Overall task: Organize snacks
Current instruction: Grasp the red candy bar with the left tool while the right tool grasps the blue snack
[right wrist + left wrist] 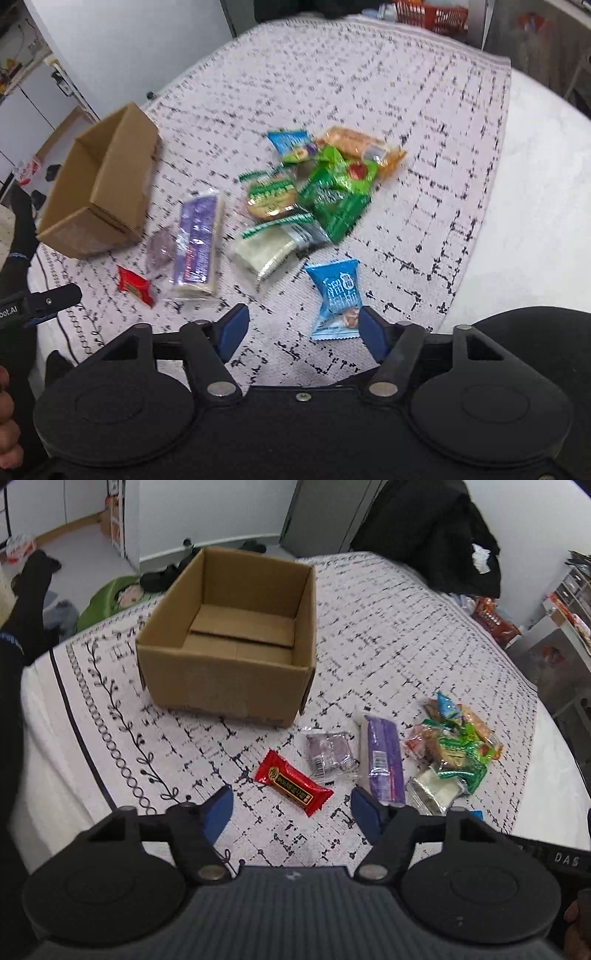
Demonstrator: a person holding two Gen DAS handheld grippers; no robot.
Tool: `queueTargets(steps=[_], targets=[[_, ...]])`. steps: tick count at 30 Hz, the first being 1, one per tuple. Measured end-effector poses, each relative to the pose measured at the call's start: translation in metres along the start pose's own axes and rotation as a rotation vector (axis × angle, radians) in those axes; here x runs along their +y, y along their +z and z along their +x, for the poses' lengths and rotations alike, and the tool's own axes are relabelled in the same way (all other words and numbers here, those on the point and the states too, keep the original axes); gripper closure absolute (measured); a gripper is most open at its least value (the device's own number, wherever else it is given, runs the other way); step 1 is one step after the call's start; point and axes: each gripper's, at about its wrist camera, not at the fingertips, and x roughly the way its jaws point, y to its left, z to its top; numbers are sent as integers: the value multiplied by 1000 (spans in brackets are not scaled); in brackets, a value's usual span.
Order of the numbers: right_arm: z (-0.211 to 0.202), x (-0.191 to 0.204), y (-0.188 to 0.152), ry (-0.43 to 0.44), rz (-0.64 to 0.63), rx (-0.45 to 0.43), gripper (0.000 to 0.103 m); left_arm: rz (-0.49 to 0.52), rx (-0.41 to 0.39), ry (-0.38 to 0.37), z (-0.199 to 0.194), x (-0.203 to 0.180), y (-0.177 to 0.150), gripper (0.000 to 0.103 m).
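An open, empty cardboard box [229, 642] stands on the patterned cloth; it also shows in the right wrist view [99, 188] at the left. Snacks lie loose in front of it: a red candy packet [291, 782] [135, 285], a small purple pack [330, 753], a long purple bar [382, 762] [197, 243], and a pile of green, orange and white packs [454, 753] [317, 188]. My left gripper [291, 814] is open just short of the red packet. My right gripper [303, 330] is open with a blue packet [336, 297] between its fingers, near the right one.
The cloth-covered surface [406, 635] ends at a white edge on the right [535, 221] and left [48, 738]. Dark clothing [436, 528] lies at the far side. Floor clutter and a green bag [110, 598] lie beyond the left edge. The left gripper's tip [48, 301] shows at left.
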Motion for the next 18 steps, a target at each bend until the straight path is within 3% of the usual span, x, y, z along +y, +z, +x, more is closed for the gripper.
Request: queueTargets(steps=[6, 10, 18], targets=[[25, -5, 11, -13, 26, 56, 47, -58, 46, -1, 27, 4, 4, 49], [39, -9, 16, -31, 48, 81, 62, -94, 81, 6, 47, 6, 8, 56], [56, -15, 16, -39, 53, 112, 63, -151, 121, 12, 77, 9, 14, 60]])
